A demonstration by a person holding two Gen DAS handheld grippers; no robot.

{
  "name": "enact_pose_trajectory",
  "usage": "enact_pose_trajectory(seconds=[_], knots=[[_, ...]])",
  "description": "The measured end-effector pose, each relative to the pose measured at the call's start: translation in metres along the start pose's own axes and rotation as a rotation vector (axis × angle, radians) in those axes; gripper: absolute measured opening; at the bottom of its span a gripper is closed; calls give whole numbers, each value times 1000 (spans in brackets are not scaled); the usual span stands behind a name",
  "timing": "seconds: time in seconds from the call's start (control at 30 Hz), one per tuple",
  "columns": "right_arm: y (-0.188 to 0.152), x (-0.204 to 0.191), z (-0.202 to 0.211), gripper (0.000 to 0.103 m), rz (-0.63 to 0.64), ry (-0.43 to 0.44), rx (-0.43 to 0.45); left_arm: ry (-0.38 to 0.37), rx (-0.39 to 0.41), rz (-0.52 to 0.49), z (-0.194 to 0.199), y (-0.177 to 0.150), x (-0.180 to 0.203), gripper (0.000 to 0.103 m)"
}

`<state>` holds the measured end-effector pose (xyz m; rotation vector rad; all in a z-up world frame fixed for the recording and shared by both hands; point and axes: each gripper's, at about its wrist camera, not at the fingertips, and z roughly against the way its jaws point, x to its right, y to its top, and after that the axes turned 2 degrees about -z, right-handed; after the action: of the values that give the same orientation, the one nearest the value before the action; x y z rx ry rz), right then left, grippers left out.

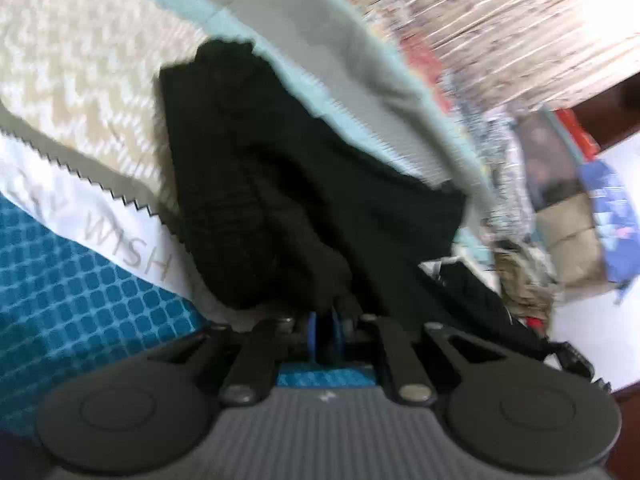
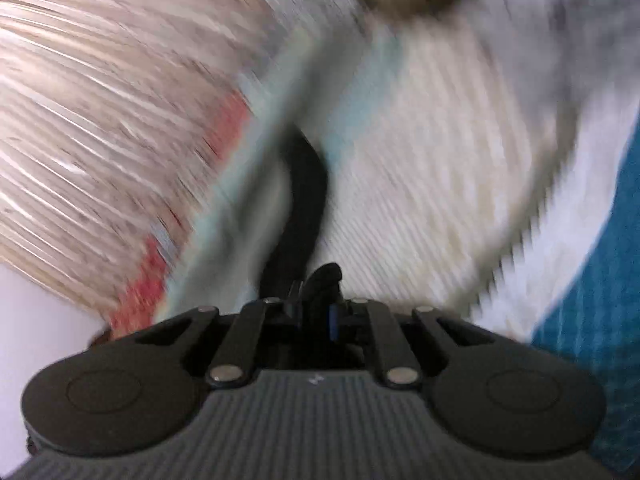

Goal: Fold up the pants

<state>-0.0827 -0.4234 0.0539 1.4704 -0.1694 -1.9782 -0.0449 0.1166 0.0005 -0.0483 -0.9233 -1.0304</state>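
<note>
The black pants (image 1: 280, 184) lie bunched on a cream zigzag blanket (image 1: 80, 92) in the left wrist view, with a thick folded ridge running toward me. My left gripper (image 1: 326, 330) has its blue pads (image 1: 314, 332) drawn together on the near edge of the cloth. In the blurred right wrist view, a narrow black strip of the pants (image 2: 306, 192) stretches away from my right gripper (image 2: 318, 304). A tuft of black cloth (image 2: 324, 280) sticks up between its pads, which are shut on it.
A blue checked bedcover (image 1: 80, 300) lies under a white cloth printed "WISH" (image 1: 128, 248). A grey and pale blue sheet (image 1: 320, 60) sits behind the pants. Patterned fabric (image 1: 500, 20) and cluttered boxes and bags (image 1: 576, 200) stand at the right.
</note>
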Motion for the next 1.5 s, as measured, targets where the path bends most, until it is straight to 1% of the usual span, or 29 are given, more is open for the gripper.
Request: enact_pose_trajectory(seconds=[0.03, 0.1, 0.17, 0.23, 0.3, 0.33, 0.37, 0.4, 0.47, 0.5, 0.53, 0.57, 0.6, 0.63, 0.7, 0.77, 0.87, 0.97, 1.03, 1.13, 1.2, 1.27, 1.3, 1.33, 1.37, 1.4, 1.43, 1.47, 1.5], knots=[[6, -21, 20, 10, 57, 32, 72, -12, 19, -16, 15, -1, 4, 7], [14, -63, 44, 9, 174, 58, 163, -33, 60, -34, 44, -2, 7, 7], [15, -94, 49, 9, 269, 33, 196, -15, 98, -26, 66, -2, -1, 7], [8, -113, 32, 10, 333, 25, 170, 36, 122, 0, 80, 0, -15, 7], [-3, -112, -1, 20, 339, -3, 99, 87, 135, 58, 87, 0, -34, 7], [-8, -104, -20, 26, 343, -21, 48, 104, 129, 87, 87, 0, -41, 7], [-13, -95, -39, 45, 360, -38, -7, 126, 117, 109, 86, -1, -50, 7], [-19, -80, -57, 47, 382, -83, -49, 155, 100, 122, 83, -3, -57, 7], [-24, -48, -76, 47, 409, -230, -100, 209, 67, 125, 72, -7, -63, 8], [-22, -31, -75, 45, 352, -267, -121, 228, 54, 126, 69, -10, -65, 11], [-18, -10, -64, 45, 254, -251, -120, 239, 50, 128, 67, -14, -65, 14], [-13, 11, -45, 45, 155, -212, -89, 245, 53, 128, 65, -17, -64, 18], [-11, 24, -28, 45, 106, -202, -52, 248, 54, 126, 65, -18, -64, 30], [-6, 37, -9, 45, 92, -223, -10, 257, 56, 124, 65, -19, -64, 45], [5, 56, 23, 45, 118, -302, 58, 283, 65, 107, 68, -20, -65, 56], [11, 70, 37, 45, 105, -353, 70, 287, 54, 100, 65, -25, -64, 61], [15, 87, 49, 46, 69, -371, 69, 270, 32, 102, 61, -40, -65, 63], [-12, 70, 27, 52, 167, -372, 20, 269, 28, 95, 56, -55, -60, 69], [-34, 51, 12, 56, 309, -351, -33, 272, 16, 72, 50, -59, -54, 69], [-70, 22, -4, 57, 600, -305, -134, 288, 11, 45, 39, -58, -46, 65], [-98, 7, -11, 59, 791, -301, -189, 288, -2, 40, 29, -56, -45, 65], [-116, 3, -18, 63, 957, -328, -227, 291, -11, 31, 20, -55, -43, 59], [-122, 5, -22, 63, 1016, -354, -237, 291, -17, 27, 15, -55, -42, 51], [-122, 14, -27, 62, 1048, -392, -244, 292, -25, 28, 11, -56, -42, 43], [-120, 20, -33, 61, 1063, -430, -249, 292, -33, 28, 8, -56, -43, 39], [-114, 27, -34, 53, 1054, -451, -246, 292, -38, 28, 6, -57, -43, 32], [-105, 32, -37, 44, 1023, -438, -246, 289, -40, 27, 6, -58, -44, 23], [-94, 35, -34, 37, 971, -411, -247, 286, -38, 29, 7, -58, -44, 17], [-85, 36, -31, 24, 929, -395, -224, 274, -35, 35, 11, -59, -44, 10]])
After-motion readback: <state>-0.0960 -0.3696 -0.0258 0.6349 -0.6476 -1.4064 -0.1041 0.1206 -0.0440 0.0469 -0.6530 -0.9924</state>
